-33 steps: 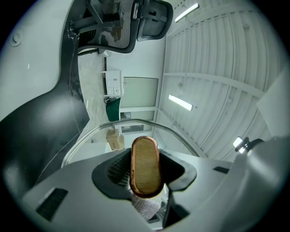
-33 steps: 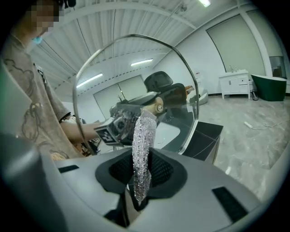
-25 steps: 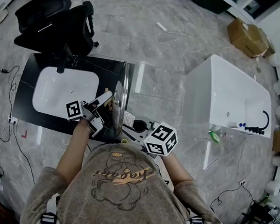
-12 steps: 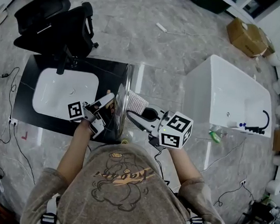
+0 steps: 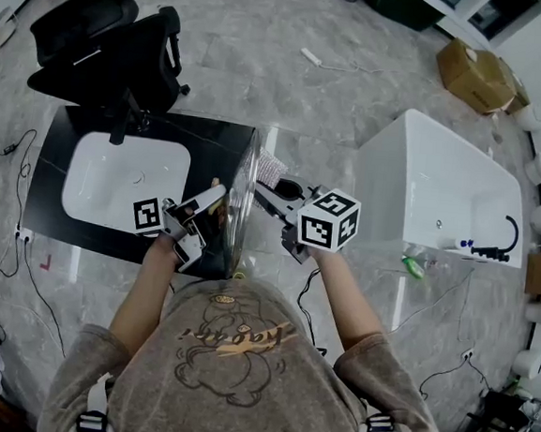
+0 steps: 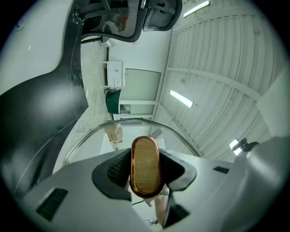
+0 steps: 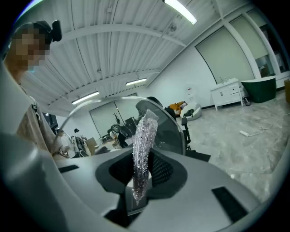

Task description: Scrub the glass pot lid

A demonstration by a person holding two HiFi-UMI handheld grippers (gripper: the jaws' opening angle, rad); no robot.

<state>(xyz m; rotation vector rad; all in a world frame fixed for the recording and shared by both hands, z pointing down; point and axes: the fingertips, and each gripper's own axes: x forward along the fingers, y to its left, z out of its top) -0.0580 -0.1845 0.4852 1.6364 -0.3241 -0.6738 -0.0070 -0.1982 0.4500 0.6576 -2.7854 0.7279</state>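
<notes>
Scrubbing looks under way. The left tool clamps the wooden knob of the lid, held on edge over the counter beside the sink. The right tool pinches a glittery scrubber at the lid's upper rim. How much is clean is unclear. The cursive print on the shirt is unreadable.

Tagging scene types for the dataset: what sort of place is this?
Likely a lab or showroom mock-up, not a home: a white bathtub and a black vanity with white sink stand on open floor, near an office chair.
</notes>
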